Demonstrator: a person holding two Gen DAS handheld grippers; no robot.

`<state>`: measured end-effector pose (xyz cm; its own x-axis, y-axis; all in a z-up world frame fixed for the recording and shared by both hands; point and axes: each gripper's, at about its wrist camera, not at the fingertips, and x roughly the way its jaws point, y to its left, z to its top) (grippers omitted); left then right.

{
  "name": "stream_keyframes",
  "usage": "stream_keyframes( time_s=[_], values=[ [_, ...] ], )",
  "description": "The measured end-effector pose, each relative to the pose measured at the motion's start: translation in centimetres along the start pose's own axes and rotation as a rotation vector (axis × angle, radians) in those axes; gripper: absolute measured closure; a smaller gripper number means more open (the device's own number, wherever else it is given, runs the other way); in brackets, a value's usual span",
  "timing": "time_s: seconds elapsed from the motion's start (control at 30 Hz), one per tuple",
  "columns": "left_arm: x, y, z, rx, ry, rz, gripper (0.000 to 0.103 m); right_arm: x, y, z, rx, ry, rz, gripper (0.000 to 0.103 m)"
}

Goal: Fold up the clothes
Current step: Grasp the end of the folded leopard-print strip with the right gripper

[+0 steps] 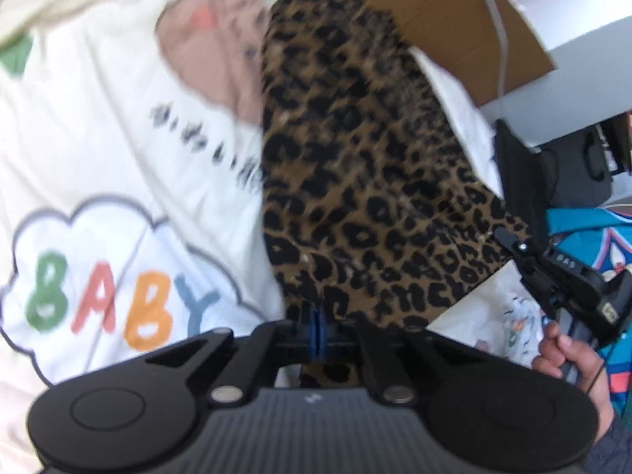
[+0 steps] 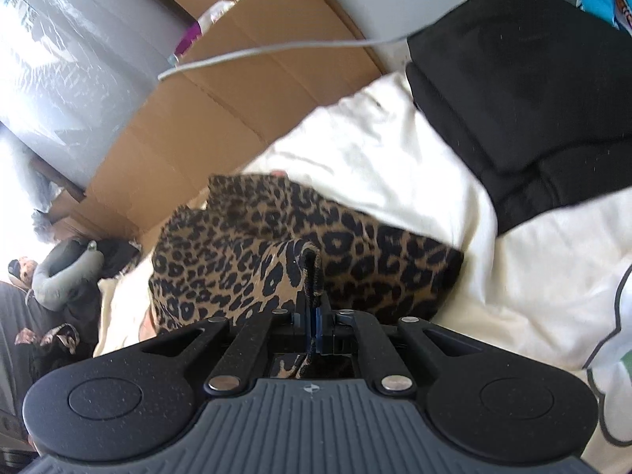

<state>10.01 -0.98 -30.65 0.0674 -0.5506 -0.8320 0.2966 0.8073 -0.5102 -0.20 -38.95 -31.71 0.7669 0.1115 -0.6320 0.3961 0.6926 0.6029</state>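
Observation:
A leopard-print garment (image 1: 355, 166) lies stretched over a white printed blanket (image 1: 98, 126). My left gripper (image 1: 318, 324) is shut on the near edge of the leopard-print garment, with cloth showing behind its pads. In the left wrist view my right gripper (image 1: 513, 247) grips the garment's right corner, held by a hand (image 1: 568, 359). In the right wrist view my right gripper (image 2: 314, 316) is shut on a raised fold of the leopard-print garment (image 2: 355, 252), and a strip of cloth runs back between its fingers.
The white blanket (image 2: 513, 276) carries a cloud print reading BABY (image 1: 114, 300). Folded black clothing (image 2: 533, 91) sits on it at the right. Cardboard boxes (image 2: 237, 87) and a grey cable (image 2: 276, 49) lie beyond the blanket. A teal printed item (image 1: 608, 237) is at the right.

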Motion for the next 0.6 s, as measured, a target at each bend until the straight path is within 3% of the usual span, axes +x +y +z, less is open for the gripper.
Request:
stream_keyframes(
  time_s=[0.23,0.4,0.6],
  values=[
    [-2.6,-3.0,1.8,0.154,0.020,-0.067,0.101,-0.2,-1.8,0.6,0.054,-0.038,-0.020,0.103],
    [-0.7,-3.9,1.5,0.252,0.084,-0.001,0.097,1.2,-3.4,0.3,0.062,-0.021,-0.044,0.103],
    [1.1,-4.0,2.3,0.263,0.120,0.013,0.092,1.6,-5.0,0.0,0.092,-0.041,-0.056,0.103]
  ],
)
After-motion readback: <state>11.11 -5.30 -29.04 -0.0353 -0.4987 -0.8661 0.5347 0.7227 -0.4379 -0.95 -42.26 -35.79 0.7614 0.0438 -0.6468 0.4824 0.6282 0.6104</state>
